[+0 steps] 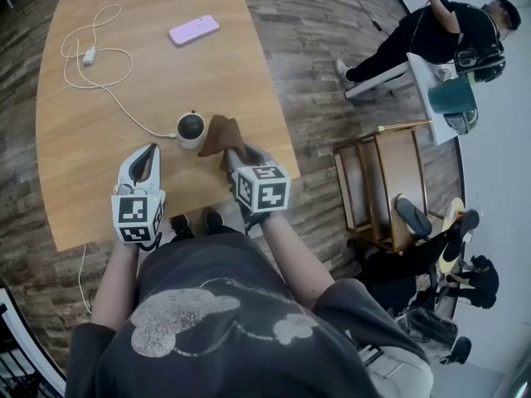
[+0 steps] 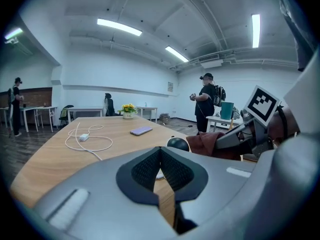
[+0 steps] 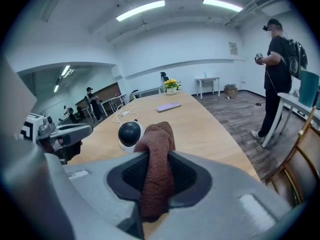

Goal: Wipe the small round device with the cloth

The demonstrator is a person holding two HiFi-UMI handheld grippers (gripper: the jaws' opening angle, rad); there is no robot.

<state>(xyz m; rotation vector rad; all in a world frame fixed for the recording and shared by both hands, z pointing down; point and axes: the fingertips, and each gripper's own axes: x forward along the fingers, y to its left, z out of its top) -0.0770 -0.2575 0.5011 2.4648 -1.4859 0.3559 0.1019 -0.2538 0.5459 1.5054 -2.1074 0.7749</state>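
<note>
The small round device (image 1: 190, 128), a black dome on a white base, stands on the wooden table (image 1: 99, 181) near its front edge; it also shows in the left gripper view (image 2: 178, 144) and the right gripper view (image 3: 129, 133). My right gripper (image 1: 233, 159) is shut on a brown cloth (image 1: 221, 135), which hangs between its pads (image 3: 157, 169) just to the right of the device. The cloth's upper fold sits close beside the dome. My left gripper (image 1: 151, 151) rests lower left of the device, jaws shut with nothing in them (image 2: 160, 151).
A white cable (image 1: 124, 110) runs from the device to a charger (image 1: 90, 55) at the far left. A pink phone (image 1: 193, 30) lies further back. A wooden chair (image 1: 386, 181) and people stand on the floor to the right of the table.
</note>
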